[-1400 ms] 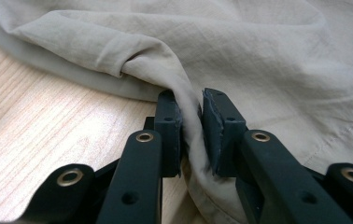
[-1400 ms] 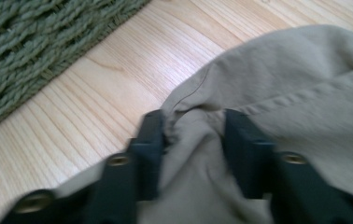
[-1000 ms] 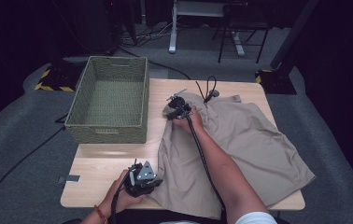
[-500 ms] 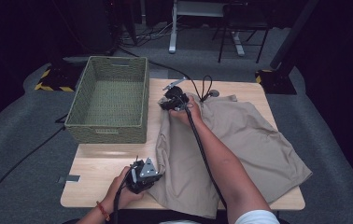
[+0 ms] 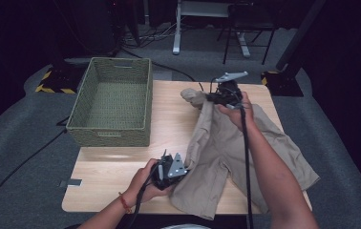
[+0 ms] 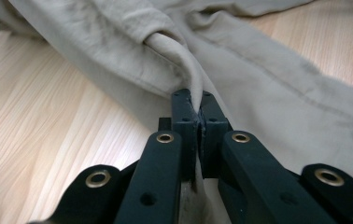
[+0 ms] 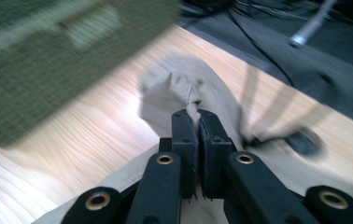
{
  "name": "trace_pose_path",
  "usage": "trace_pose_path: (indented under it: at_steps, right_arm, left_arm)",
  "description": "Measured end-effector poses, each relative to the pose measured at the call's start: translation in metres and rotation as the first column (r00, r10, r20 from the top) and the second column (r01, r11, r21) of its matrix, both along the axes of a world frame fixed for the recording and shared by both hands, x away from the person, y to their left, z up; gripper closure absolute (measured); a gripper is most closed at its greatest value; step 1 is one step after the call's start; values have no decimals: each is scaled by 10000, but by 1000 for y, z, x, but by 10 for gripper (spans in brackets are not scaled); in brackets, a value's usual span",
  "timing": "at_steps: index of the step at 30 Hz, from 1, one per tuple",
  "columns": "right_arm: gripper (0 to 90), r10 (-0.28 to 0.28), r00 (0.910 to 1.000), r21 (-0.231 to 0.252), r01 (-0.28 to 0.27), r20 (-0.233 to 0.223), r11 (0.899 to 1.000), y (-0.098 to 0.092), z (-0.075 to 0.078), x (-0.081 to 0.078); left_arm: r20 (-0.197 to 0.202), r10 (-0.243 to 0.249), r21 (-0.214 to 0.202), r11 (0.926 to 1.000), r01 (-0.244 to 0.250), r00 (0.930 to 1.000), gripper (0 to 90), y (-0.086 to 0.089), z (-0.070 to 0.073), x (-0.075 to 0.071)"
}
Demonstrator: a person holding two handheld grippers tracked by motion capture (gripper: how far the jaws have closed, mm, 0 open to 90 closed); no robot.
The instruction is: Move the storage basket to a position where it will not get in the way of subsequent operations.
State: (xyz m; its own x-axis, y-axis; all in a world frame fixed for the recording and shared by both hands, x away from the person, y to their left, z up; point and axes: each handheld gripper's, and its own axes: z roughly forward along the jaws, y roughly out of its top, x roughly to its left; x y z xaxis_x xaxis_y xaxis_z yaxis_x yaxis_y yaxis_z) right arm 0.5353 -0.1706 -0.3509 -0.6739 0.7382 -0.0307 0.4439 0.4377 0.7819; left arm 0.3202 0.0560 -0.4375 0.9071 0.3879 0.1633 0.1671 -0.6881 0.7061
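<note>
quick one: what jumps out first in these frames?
The beige garment, spread over the right half of the wooden table, with one edge lifted. Both grippers are clamped on it: the left gripper at the near edge, the right gripper at the far end. Left of it stands a green woven basket.

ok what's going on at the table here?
A person is handling a beige garment with a gripper in each hand. The left gripper is shut on a fold of its cloth near the table's front edge, and the right gripper is shut on a bunched end at the far side. Part of the cloth hangs lifted between the two grips while the rest lies on the table. A green woven basket sits to the left.
</note>
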Motion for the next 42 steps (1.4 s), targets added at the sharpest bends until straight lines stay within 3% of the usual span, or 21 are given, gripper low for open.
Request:
trace_pose_path:
  at_steps: [3,7,12,16,19,21,26,31,35,40,42]
  right_arm:
    - [866,-522,9982,-67,520,-303,9986,-37,-13,-4]
    - [865,-1206,9884,-378,1176,-922,9923,-77,-45,-7]
    - [864,-1806,9703,-1025,1655,-1611,9809,-99,-86,-7]
    - [861,-1904,9609,-1533,1611,-2012,9750,-104,-113,-5]
    - [860,-1848,9555,-1700,1475,-2299,9743,-105,-124,-4]
    - [860,-1786,9569,-1691,1416,-2290,9754,-101,-126,-3]
    - [859,-1476,9620,-1974,1025,-2295,9749,-79,-125,-4]
    - [858,-1029,9632,-1713,609,-2484,9833,-40,-126,-3]
    - [856,-670,9692,-1794,241,-2369,9835,-4,-126,-1]
    - [857,-454,9750,-1919,28,-2177,9814,28,-126,5]
    - [857,-504,9732,-1710,116,-2246,9852,35,-127,7]
  left_arm:
    - [-197,-369,198,9991,373,9991,879,-21,-7,4]
    - [-574,-706,380,9966,728,9959,879,-41,-17,10]
    - [-910,-1009,853,9904,1087,9907,876,-61,-33,16]
    - [-1206,-956,929,9899,1071,9881,874,-65,-42,19]
    - [-1244,-930,1104,9881,1069,9879,874,-64,-48,20]
    - [-1315,-915,965,9898,1046,9871,875,-59,-49,21]
    - [-1171,-662,1276,9885,811,9909,879,-38,-48,18]
    - [-1217,-124,1500,9882,307,9925,881,4,-46,18]
    - [-1355,526,1301,9909,-348,9894,882,38,-47,18]
    - [-1167,1133,1538,9835,-948,9867,882,67,-46,22]
    - [-725,1412,2089,9701,-1235,9873,881,76,-45,24]
